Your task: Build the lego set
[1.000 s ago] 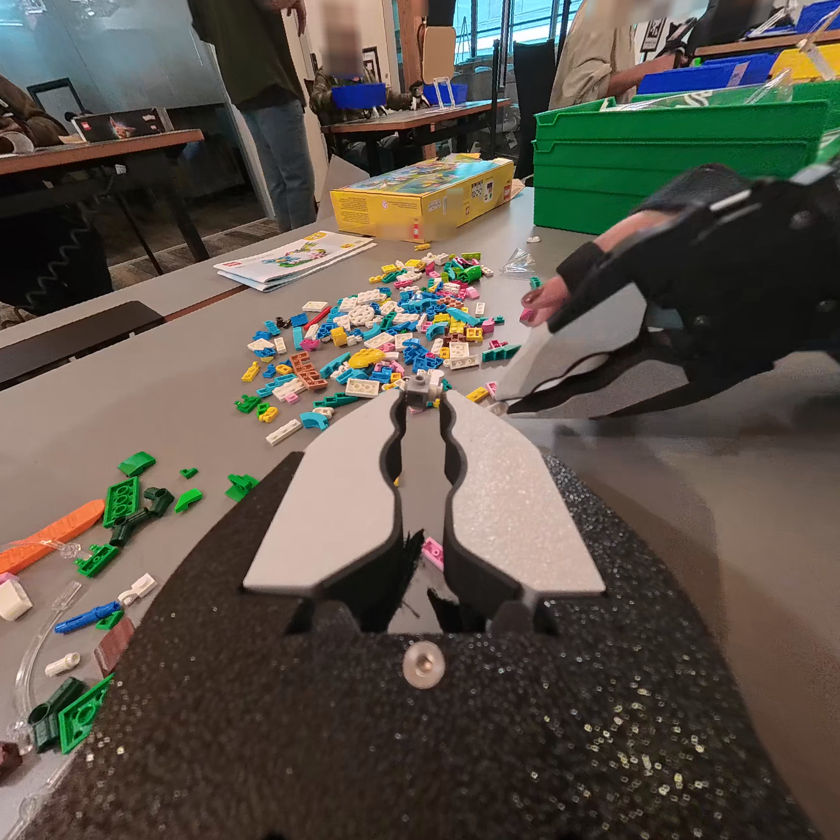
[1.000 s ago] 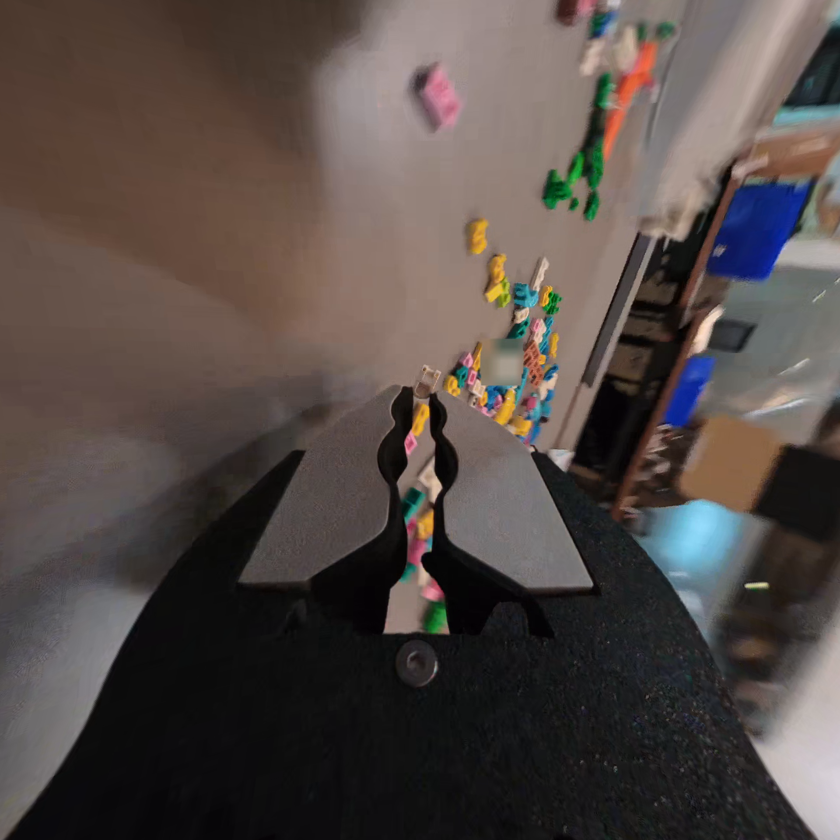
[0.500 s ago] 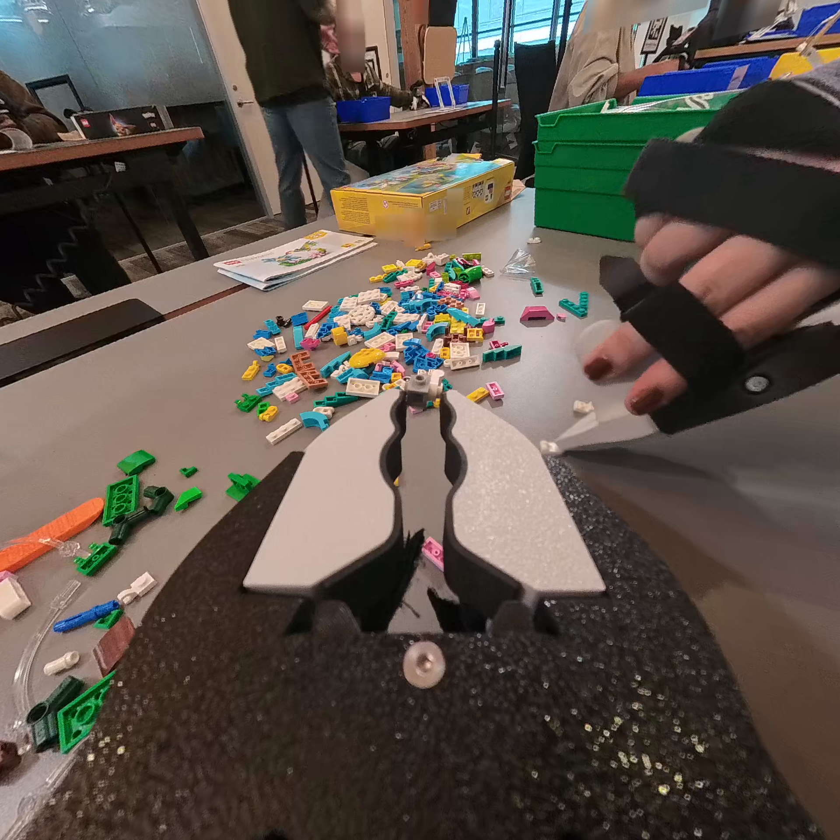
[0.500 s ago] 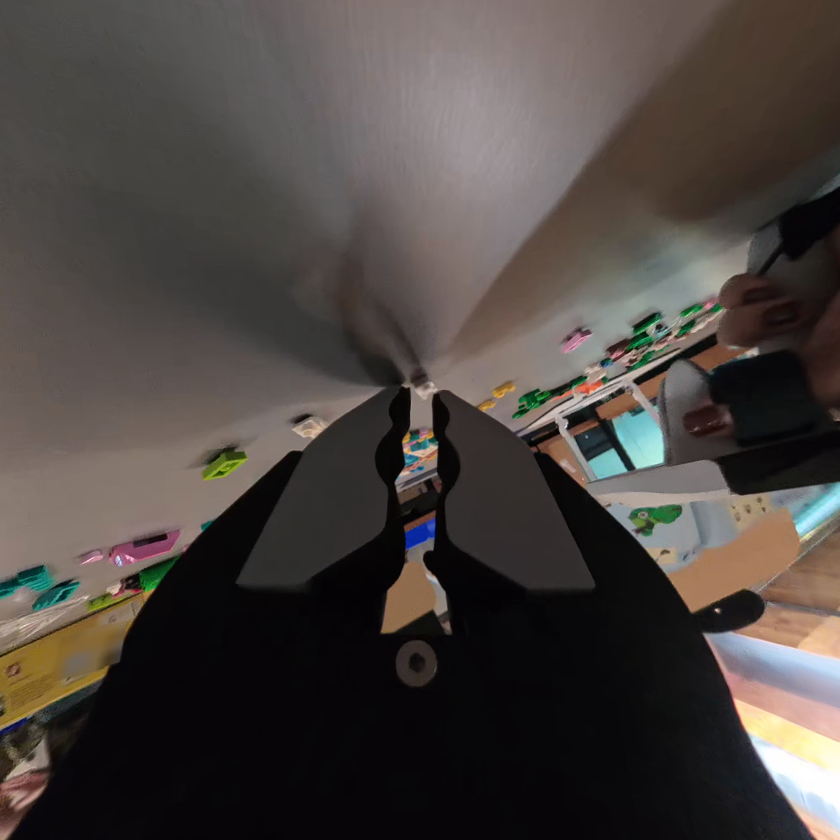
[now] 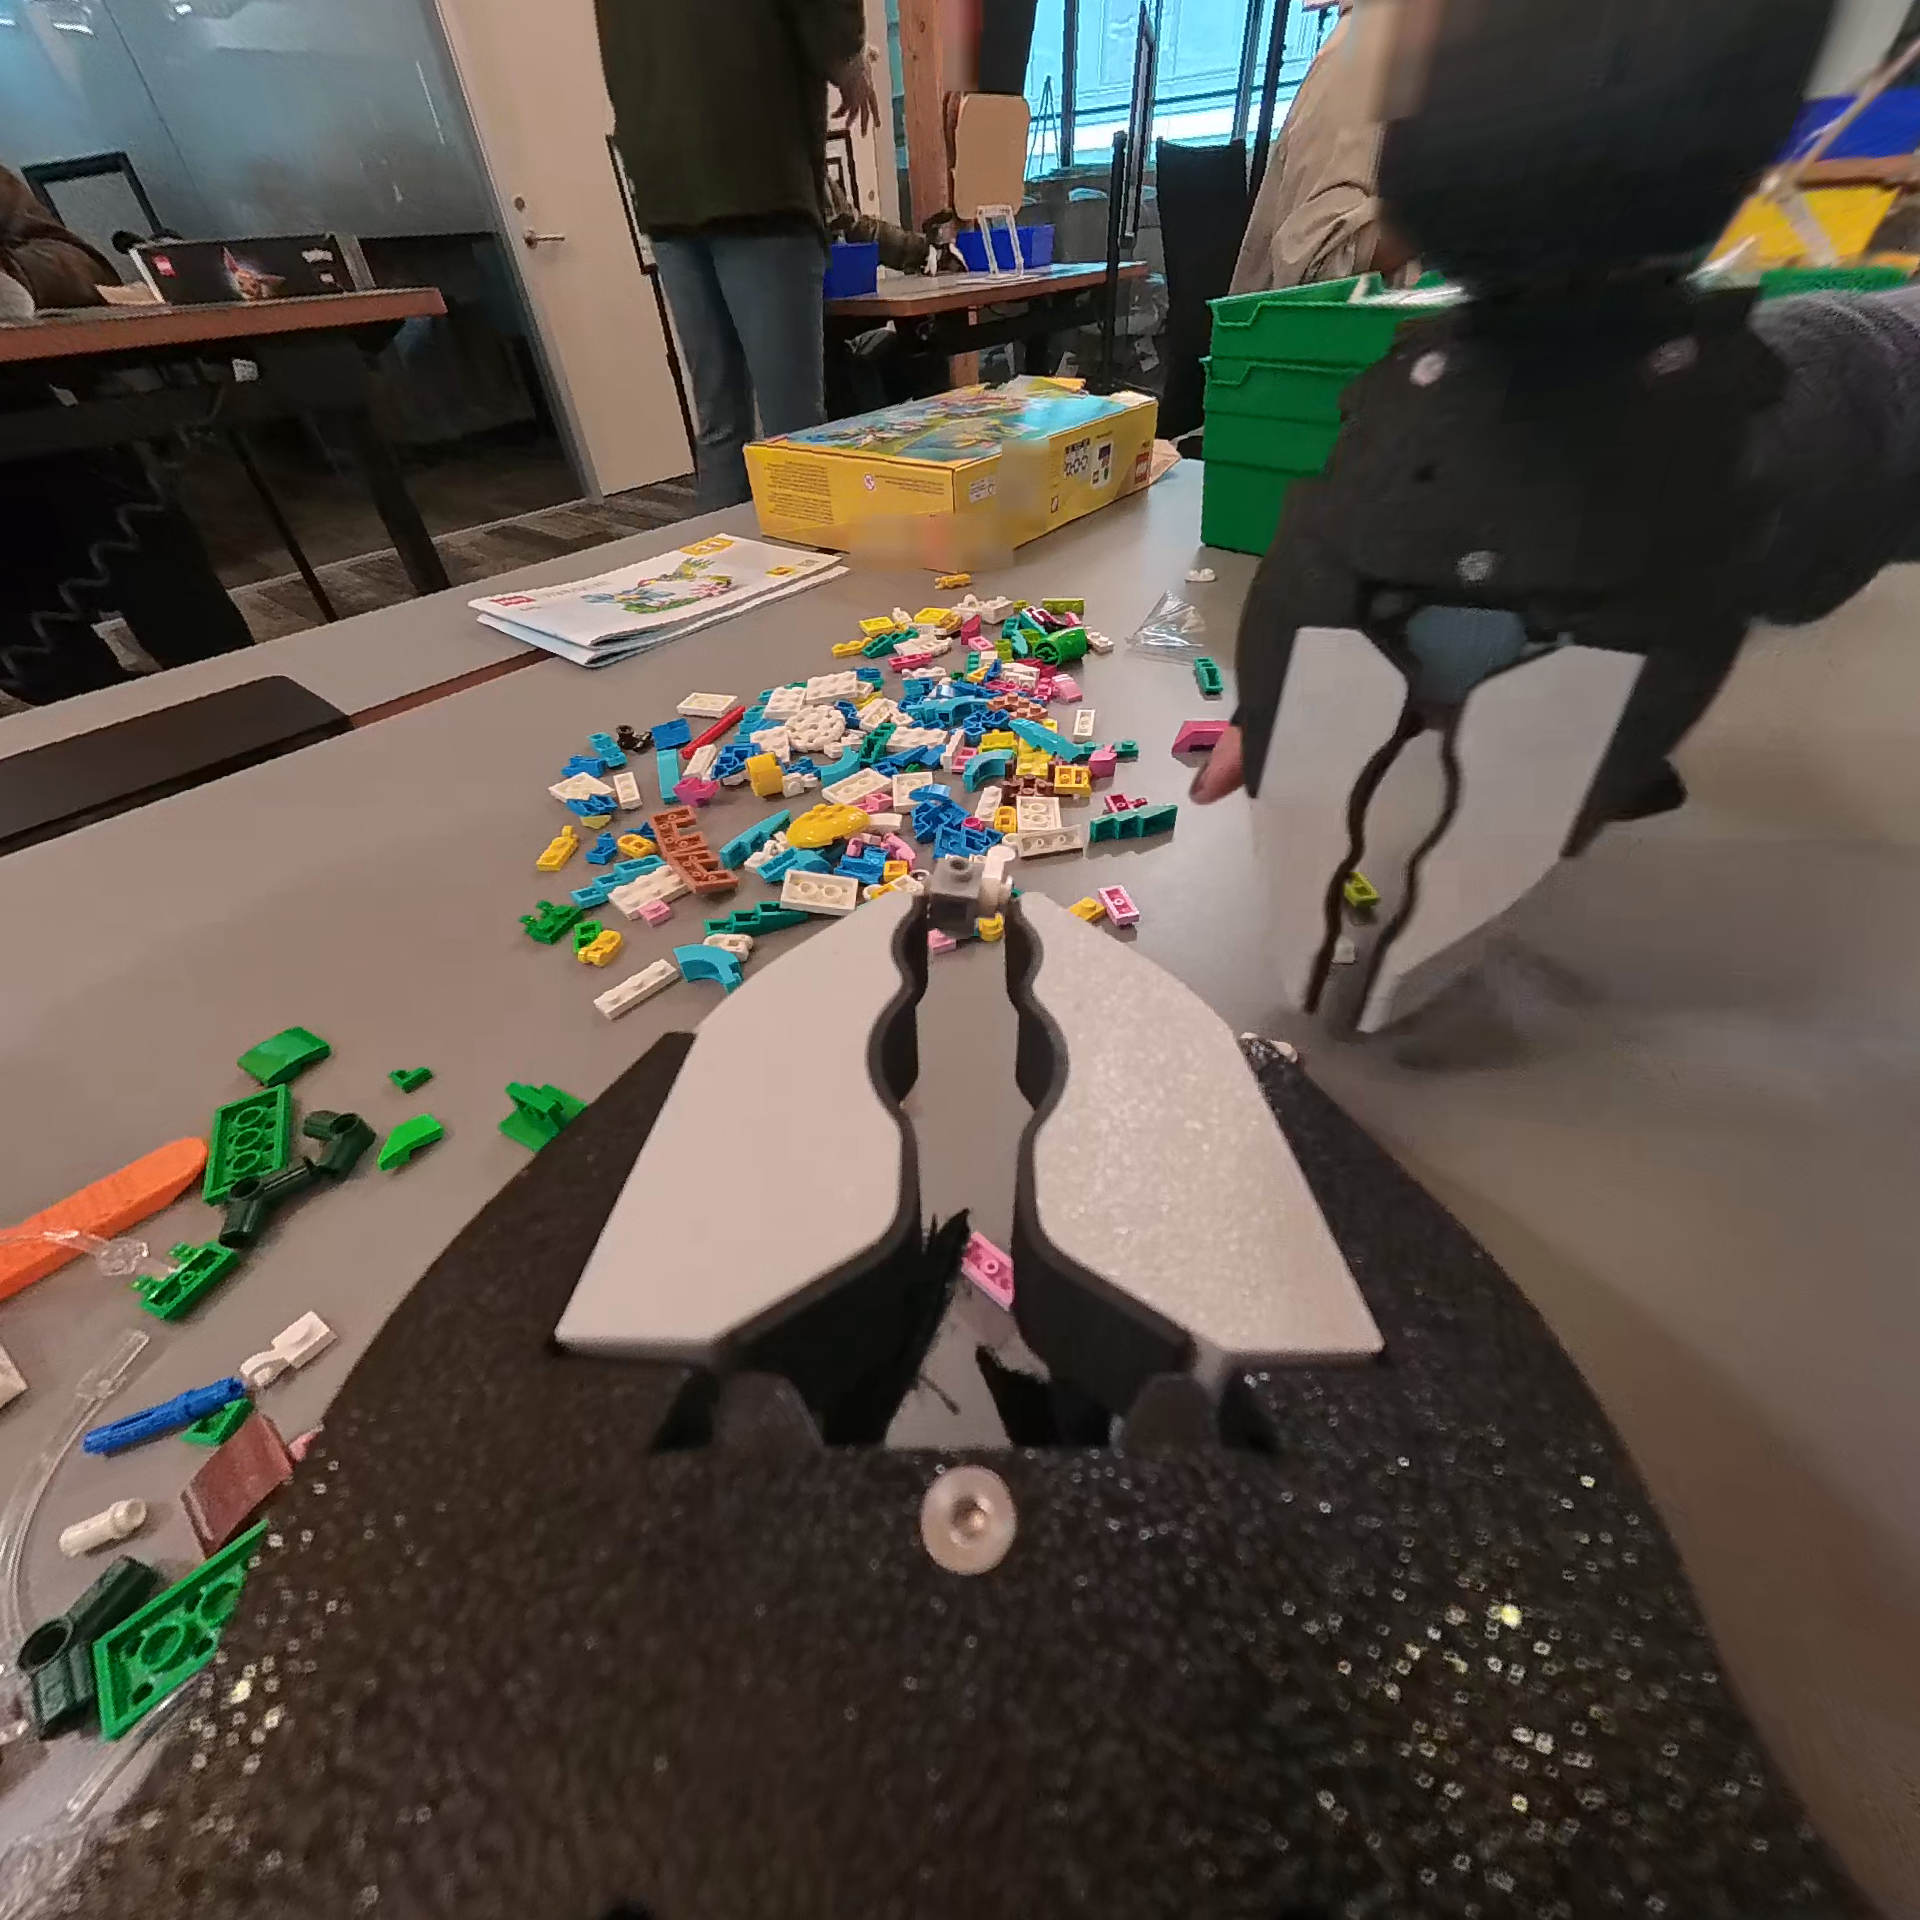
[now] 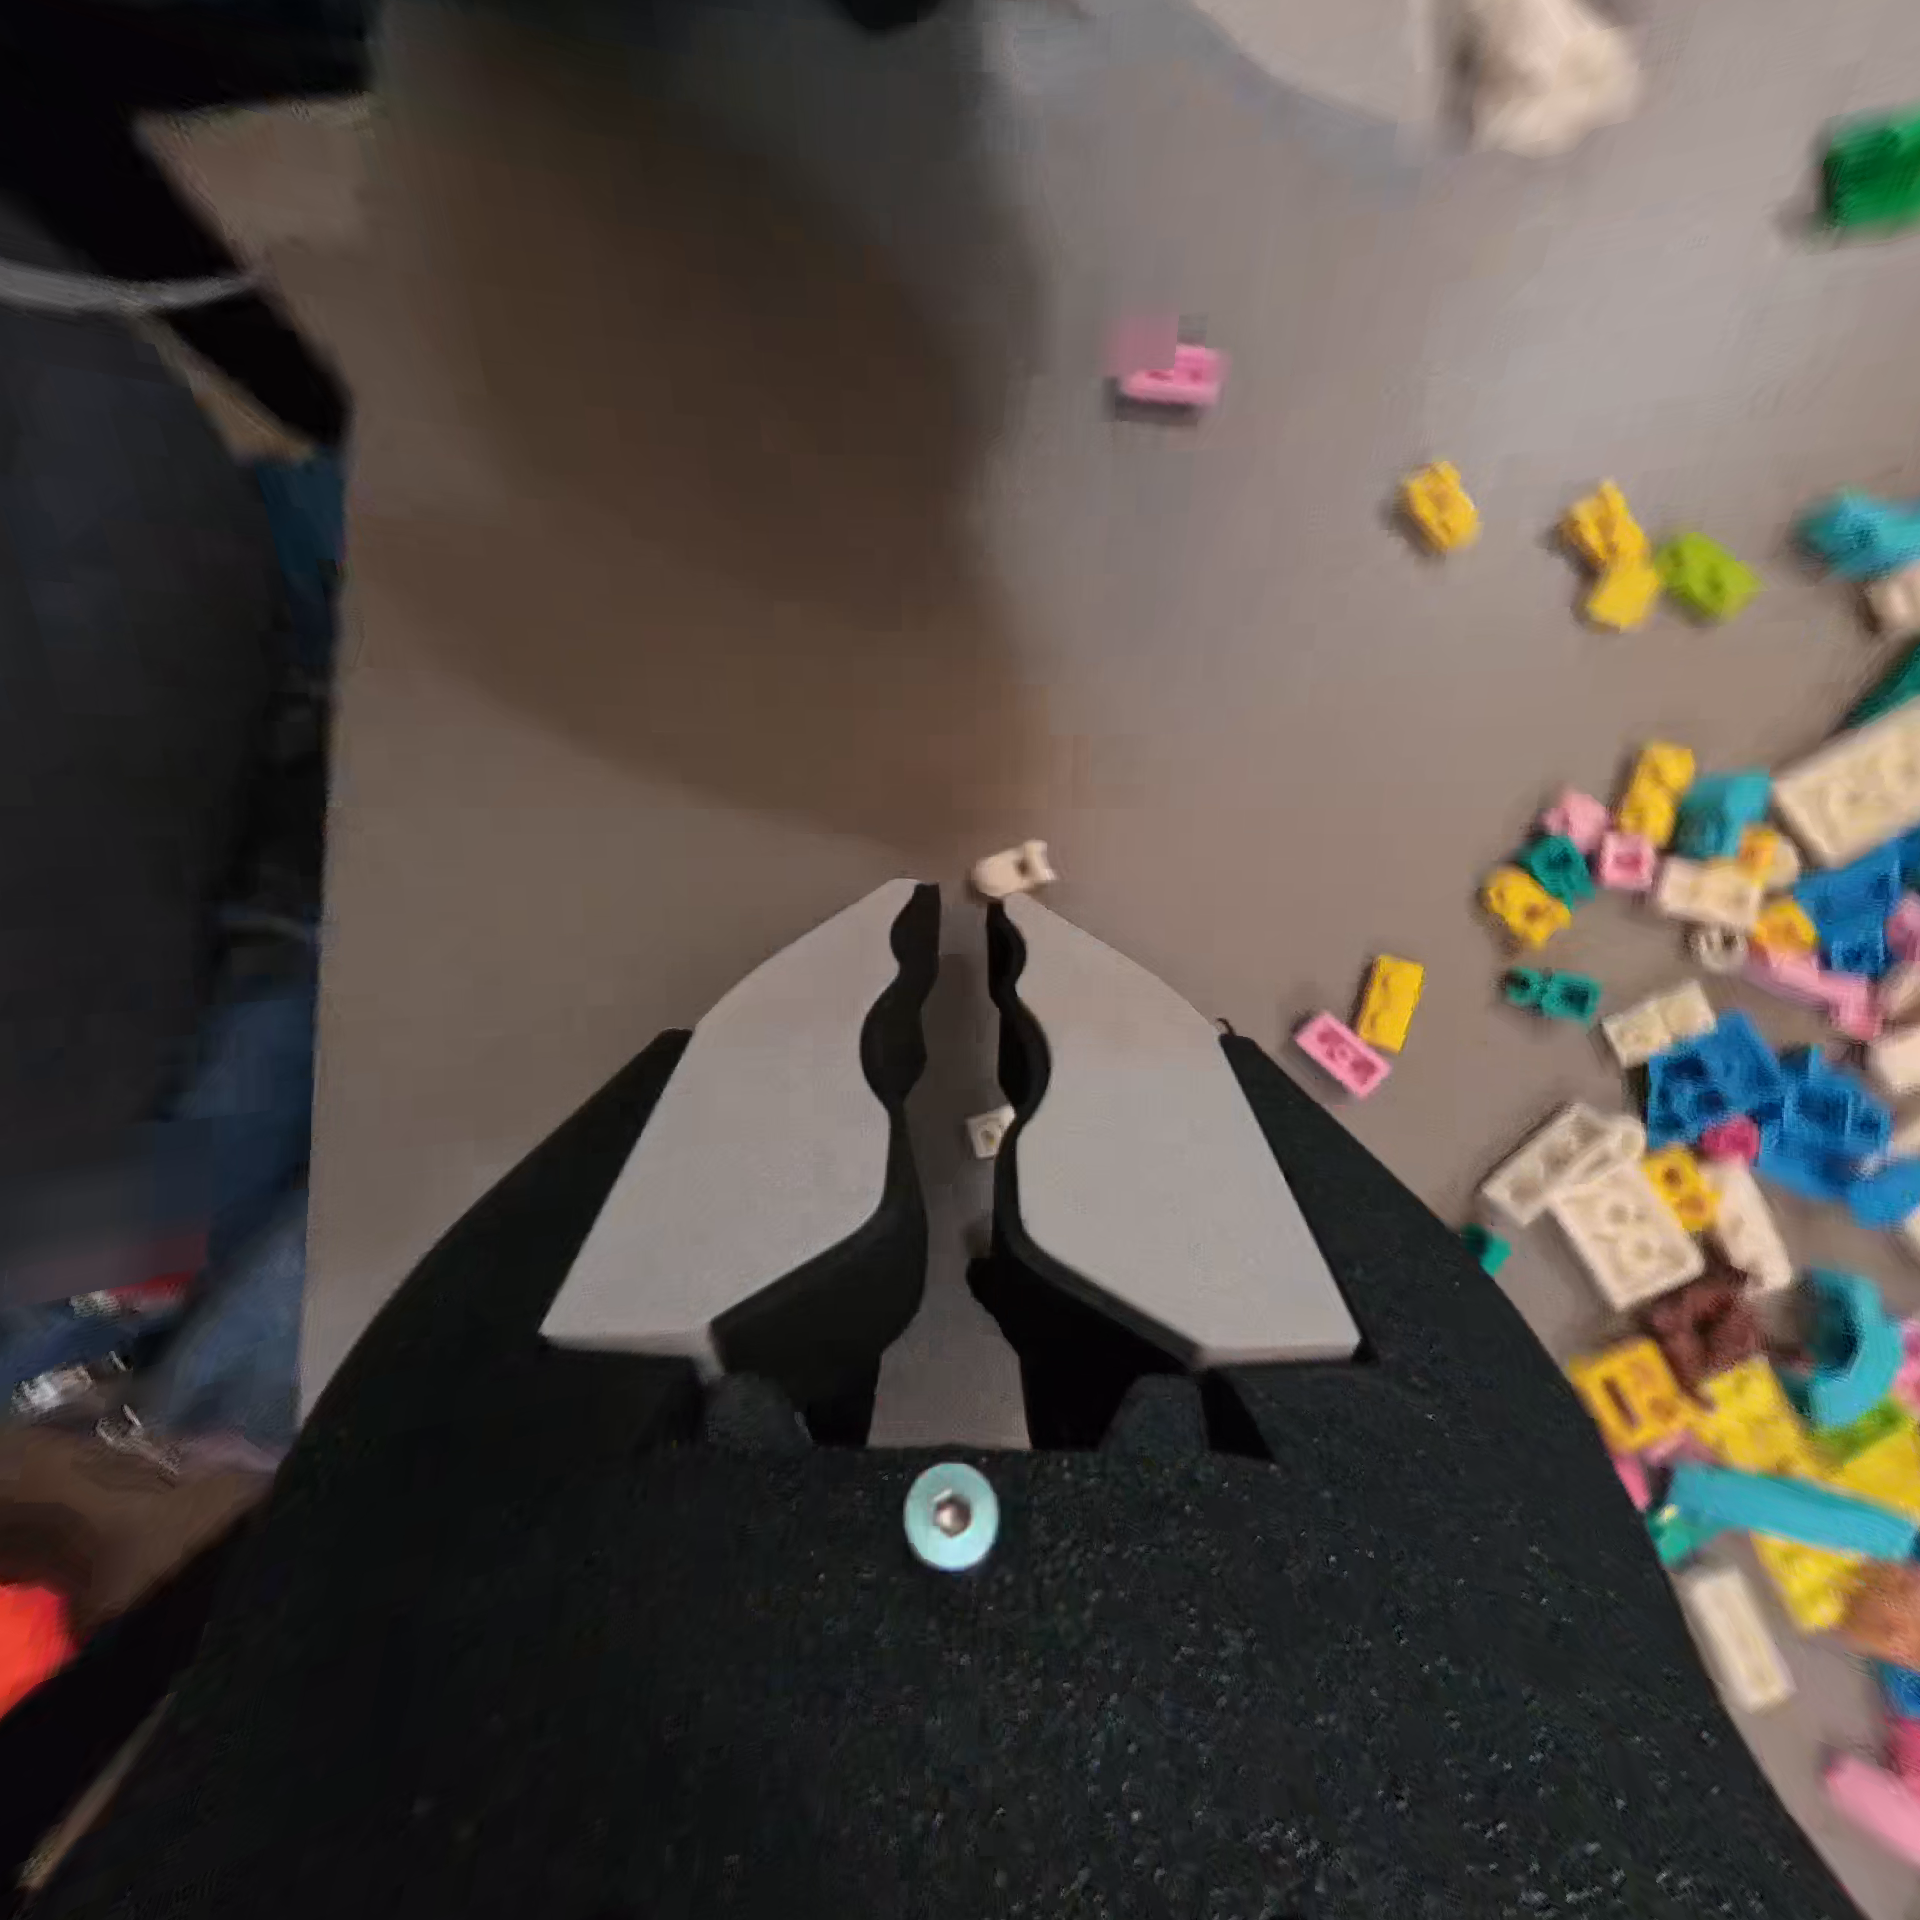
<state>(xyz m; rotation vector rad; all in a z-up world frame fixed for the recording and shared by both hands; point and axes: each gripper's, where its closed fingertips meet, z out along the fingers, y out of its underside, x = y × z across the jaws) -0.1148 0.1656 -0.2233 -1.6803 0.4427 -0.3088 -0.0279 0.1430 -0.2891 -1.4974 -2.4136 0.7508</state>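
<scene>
My left gripper (image 5: 966, 916) is shut on a small grey-and-white lego assembly (image 5: 961, 883) and holds it just above the grey table, at the near edge of the pile of loose bricks (image 5: 883, 769). My right gripper (image 6: 958, 896) points down at the table with its jaws almost closed, and a tiny white piece (image 6: 1013, 868) sits at its tips. The right gripper also shows in the left wrist view (image 5: 1340, 1003), right of the pile, tips close to the table. The pile shows in the right wrist view (image 6: 1714, 1091), which is blurred.
Green pieces (image 5: 249, 1143) and an orange separator tool (image 5: 94, 1205) lie at the near left. A booklet (image 5: 655, 597), a yellow box (image 5: 935, 468) and green bins (image 5: 1278, 416) stand behind the pile. The table edge (image 6: 322, 935) runs left of the right gripper. People stand beyond.
The right gripper has swung round from lying sideways to pointing down at the table right of the pile, the tiny white piece still at its tips. The left gripper has not moved.
</scene>
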